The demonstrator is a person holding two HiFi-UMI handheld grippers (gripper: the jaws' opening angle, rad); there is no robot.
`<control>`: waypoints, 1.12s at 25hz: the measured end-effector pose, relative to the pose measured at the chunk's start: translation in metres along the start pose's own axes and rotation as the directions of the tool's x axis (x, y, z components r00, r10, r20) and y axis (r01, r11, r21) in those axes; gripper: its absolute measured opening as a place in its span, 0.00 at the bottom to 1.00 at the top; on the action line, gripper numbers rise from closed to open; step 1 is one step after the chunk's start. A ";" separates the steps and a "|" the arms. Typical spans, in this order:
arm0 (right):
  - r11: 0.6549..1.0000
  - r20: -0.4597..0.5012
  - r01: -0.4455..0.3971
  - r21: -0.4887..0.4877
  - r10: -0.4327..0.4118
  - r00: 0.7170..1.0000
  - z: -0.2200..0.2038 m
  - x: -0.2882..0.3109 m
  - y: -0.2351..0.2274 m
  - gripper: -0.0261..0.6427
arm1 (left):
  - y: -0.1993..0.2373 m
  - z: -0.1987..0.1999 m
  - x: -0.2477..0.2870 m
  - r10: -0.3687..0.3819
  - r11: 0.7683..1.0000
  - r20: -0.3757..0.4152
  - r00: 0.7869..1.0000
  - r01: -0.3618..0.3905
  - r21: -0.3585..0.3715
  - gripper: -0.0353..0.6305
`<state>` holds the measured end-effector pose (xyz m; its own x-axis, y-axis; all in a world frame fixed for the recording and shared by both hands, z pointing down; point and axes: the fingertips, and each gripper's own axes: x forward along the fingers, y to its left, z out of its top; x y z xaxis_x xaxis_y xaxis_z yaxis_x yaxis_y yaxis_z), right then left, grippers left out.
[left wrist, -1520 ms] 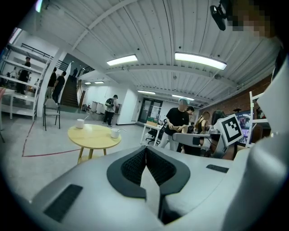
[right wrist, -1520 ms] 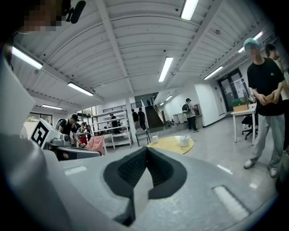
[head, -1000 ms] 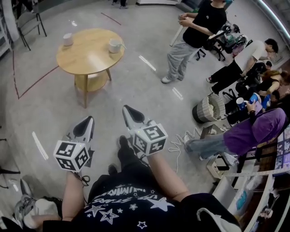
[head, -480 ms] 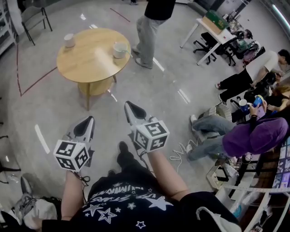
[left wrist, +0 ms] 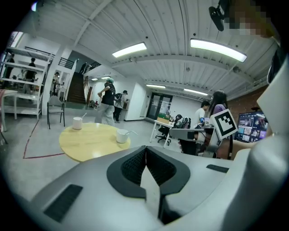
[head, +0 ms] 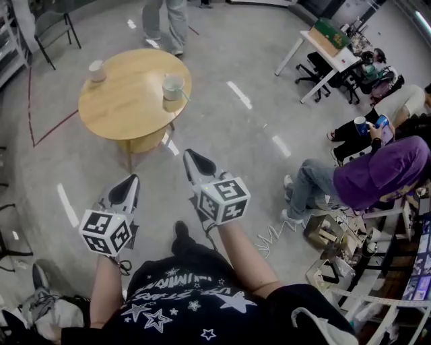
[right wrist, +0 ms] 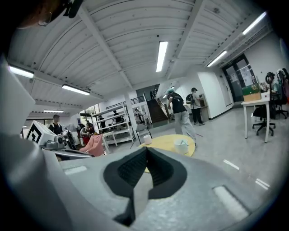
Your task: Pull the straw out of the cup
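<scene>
A round wooden table (head: 128, 101) stands ahead on the grey floor. On its right side sits a pale cup (head: 173, 86) with a straw (head: 182, 96) leaning out to the right; the same cup (left wrist: 122, 136) and cup (right wrist: 181, 146) show in both gripper views. A second white cup (head: 97, 70) with a straw stands at the table's far left. My left gripper (head: 126, 186) and right gripper (head: 193, 164) hover over the floor short of the table, both shut with nothing between the jaws.
A person's legs (head: 168, 20) pass behind the table. A seated person in purple (head: 363, 182) and boxes (head: 330, 236) are at the right, with a white desk (head: 326, 50) and office chairs beyond. A chair (head: 50, 23) stands far left.
The table and cups have drawn nearer as I walk forward. The standing person has moved from right of the table to behind it. Both grippers stay shut.
</scene>
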<state>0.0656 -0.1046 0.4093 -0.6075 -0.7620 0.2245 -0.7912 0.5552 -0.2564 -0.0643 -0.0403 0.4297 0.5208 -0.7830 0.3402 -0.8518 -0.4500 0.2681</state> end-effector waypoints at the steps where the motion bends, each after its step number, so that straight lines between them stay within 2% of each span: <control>1: 1.000 0.003 -0.003 0.000 0.003 1.000 0.004 0.002 -0.008 0.04 | -0.001 0.003 0.007 0.005 1.000 0.003 1.000 -0.005 0.000 0.07; 6: 1.000 0.014 -0.016 -0.017 0.017 1.000 0.018 0.014 -0.046 0.04 | -0.002 0.014 0.046 0.032 1.000 0.008 0.999 -0.032 0.000 0.07; 12: 1.000 0.003 -0.026 0.003 0.026 1.000 0.017 0.024 -0.077 0.04 | -0.016 0.019 0.081 0.022 0.999 -0.010 1.000 -0.022 0.046 0.07; 16: 0.999 -0.002 -0.040 0.014 0.040 0.999 0.022 0.038 -0.080 0.04 | -0.006 0.028 0.090 0.027 0.999 -0.018 0.999 -0.026 0.032 0.07; 19: 0.999 -0.019 -0.032 0.019 0.032 0.999 0.010 0.043 -0.082 0.04 | 0.002 0.020 0.096 0.024 1.000 -0.022 0.999 -0.023 0.020 0.07; 24: 1.000 -0.046 -0.004 0.008 0.004 0.999 0.013 0.056 -0.099 0.04 | 0.020 0.027 0.116 0.005 0.999 -0.021 1.000 -0.006 -0.033 0.07; 28: 0.999 -0.067 0.031 0.008 -0.030 0.997 0.018 0.077 -0.118 0.04 | 0.036 0.038 0.134 -0.004 1.000 -0.026 1.000 0.003 -0.027 0.07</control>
<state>0.1136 -0.2345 0.4394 -0.5868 -0.7544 0.2942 -0.8088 0.5289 -0.2571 -0.0275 -0.1782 0.4509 0.5251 -0.7699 0.3628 -0.8485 -0.4405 0.2933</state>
